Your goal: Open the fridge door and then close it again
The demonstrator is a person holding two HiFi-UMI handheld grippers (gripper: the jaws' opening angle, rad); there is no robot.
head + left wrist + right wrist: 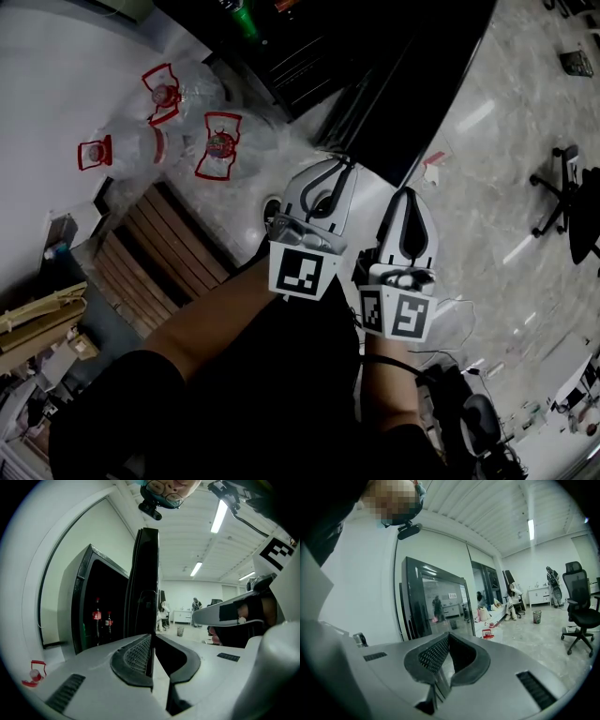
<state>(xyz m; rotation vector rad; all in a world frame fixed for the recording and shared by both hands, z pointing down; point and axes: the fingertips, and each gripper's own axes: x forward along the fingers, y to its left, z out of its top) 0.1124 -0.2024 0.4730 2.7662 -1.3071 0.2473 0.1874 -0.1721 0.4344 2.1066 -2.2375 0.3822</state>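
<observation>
The black fridge (281, 47) stands at the top of the head view with its dark door (412, 84) swung open toward me. In the left gripper view the fridge (101, 611) shows cola bottles (97, 618) inside, and the door's edge (147, 583) rises straight beyond the jaw tips. My left gripper (328, 178) (152, 639) is shut, its tip close to the door edge; whether it touches is unclear. My right gripper (410, 211) (447, 637) is shut and empty just to its right, facing the glass door (440, 602).
Large water jugs with red handles (220, 145) (164, 89) lie left of the fridge, beside a wooden pallet (159, 253). An office chair (562, 187) (579, 606) stands on the floor to the right. A small bin (537, 616) and people are far off.
</observation>
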